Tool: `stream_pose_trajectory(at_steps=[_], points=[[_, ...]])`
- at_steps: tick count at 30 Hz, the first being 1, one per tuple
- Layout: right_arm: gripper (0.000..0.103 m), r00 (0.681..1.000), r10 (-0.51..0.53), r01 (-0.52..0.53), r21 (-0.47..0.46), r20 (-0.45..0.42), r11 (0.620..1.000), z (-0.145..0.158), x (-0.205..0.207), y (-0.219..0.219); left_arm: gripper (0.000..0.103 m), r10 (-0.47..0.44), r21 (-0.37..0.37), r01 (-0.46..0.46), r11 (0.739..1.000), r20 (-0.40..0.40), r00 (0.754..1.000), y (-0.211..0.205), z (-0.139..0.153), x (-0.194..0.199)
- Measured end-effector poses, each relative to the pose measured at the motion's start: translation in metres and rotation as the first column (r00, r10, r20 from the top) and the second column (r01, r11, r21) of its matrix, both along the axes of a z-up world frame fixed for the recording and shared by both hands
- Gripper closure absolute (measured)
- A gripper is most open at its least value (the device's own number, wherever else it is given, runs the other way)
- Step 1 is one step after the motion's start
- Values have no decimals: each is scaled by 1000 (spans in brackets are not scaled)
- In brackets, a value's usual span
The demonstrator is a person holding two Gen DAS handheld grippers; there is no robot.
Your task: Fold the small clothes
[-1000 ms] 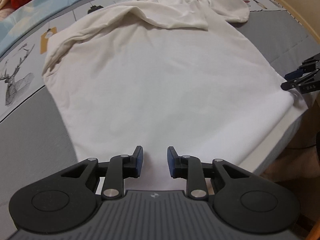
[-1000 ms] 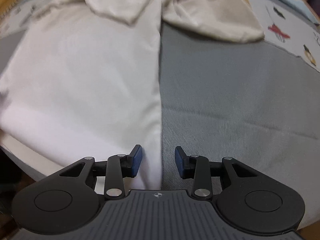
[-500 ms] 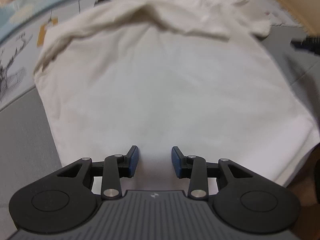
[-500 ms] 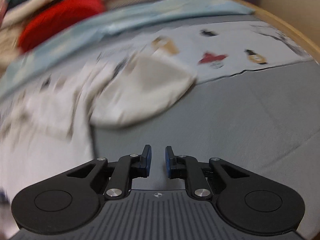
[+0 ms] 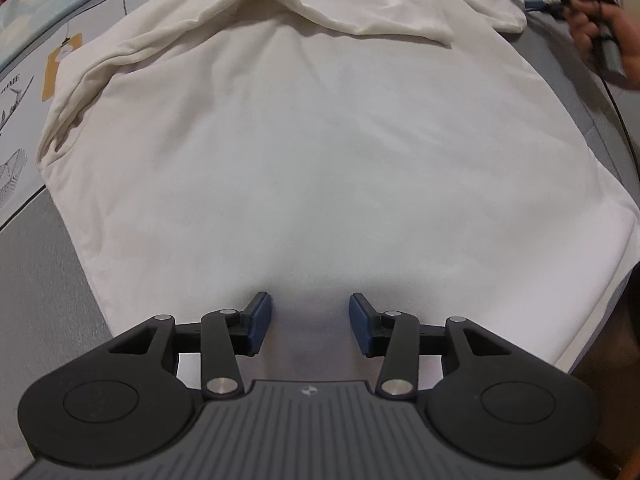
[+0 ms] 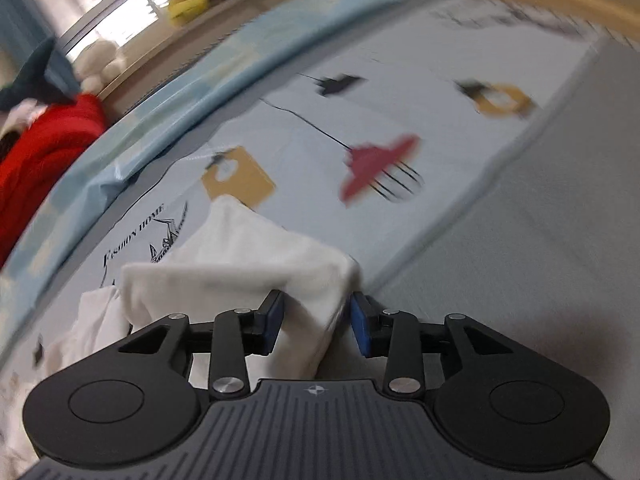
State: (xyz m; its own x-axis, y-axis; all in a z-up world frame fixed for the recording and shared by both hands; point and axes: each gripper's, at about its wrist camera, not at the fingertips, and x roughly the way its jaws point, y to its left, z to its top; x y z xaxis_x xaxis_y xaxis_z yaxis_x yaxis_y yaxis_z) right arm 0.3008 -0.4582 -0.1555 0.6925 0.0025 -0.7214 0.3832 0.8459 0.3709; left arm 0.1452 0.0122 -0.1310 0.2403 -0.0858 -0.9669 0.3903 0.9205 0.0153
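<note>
Your left gripper (image 5: 310,326) hangs steeply over the near hem of the white T-shirt (image 5: 320,152), its blue pads (image 5: 258,322) parted with only flat cloth showing in the gap; those jaws have just been opening, and nothing is pinched between them. The shirt lies spread on the grey bed cover (image 5: 36,272), its far left sleeve folded in over the chest. At the far right corner your right hand (image 5: 612,28) holds the other tool beside the right sleeve (image 6: 248,272). In the right wrist view (blurred), your right gripper (image 6: 316,320) has also just been opening, and the sleeve's end sits between the parted pads, not clamped. A printed sheet (image 6: 400,128) and red cloth (image 6: 36,160) lie beyond.
</note>
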Motion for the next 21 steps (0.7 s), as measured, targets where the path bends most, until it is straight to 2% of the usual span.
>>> stream_pose_trajectory(at_steps=[1,2,3,4,7,9,10,11,12,13,14,15,17,19,21], points=[[65,1000,23,-23,-10,10,1000,-1,8,2,53,-5,3,5,1000,-3,1000,-1,0,2],[72,999,36,-36,-13,20,999,-1,14,3,53,-7,5,7,1000,-6,1000,-2,-1,3],[79,999,45,-45,-15,30,999,-2,18,2,53,-10,8,10,1000,-9,1000,-3,-1,5],[93,998,52,-51,-16,37,999,-2,23,1,52,-11,10,11,1000,-11,1000,-4,-1,6],[96,994,24,-22,-17,103,1000,5,27,-8,51,-14,18,15,1000,-16,1000,-5,-2,8],[97,976,-55,74,-83,210,994,25,20,-18,51,-16,24,16,1000,-17,1000,-7,-2,9],[97,956,-109,145,-117,272,983,36,13,-25,51,-16,27,16,999,-17,1000,-8,-2,9],[97,928,-183,248,-171,325,954,46,4,-35,51,-17,30,18,999,-15,1000,-9,-2,9],[97,901,-262,355,-238,345,904,51,-3,-44,51,-19,32,19,999,-13,1000,-9,-2,8],[97,882,-338,434,-287,328,854,49,-8,-58,50,-19,34,20,999,-12,1000,-10,-3,8],[96,879,-378,456,-281,290,845,42,-10,-72,50,-19,36,20,999,-12,1000,-11,-3,8],[96,891,-393,443,-241,229,864,30,-11,-87,50,-19,37,20,999,-12,1000,-12,-3,8],[92,896,-426,444,-206,127,872,8,-18,-106,50,-18,40,19,999,-14,1000,-13,-3,8],[86,900,-419,431,-98,119,897,-2,-26,-122,50,-16,45,17,999,-14,1000,-15,-3,8],[75,889,-436,438,18,142,899,-3,-33,-139,49,-18,50,18,999,-14,1000,-16,-2,9]])
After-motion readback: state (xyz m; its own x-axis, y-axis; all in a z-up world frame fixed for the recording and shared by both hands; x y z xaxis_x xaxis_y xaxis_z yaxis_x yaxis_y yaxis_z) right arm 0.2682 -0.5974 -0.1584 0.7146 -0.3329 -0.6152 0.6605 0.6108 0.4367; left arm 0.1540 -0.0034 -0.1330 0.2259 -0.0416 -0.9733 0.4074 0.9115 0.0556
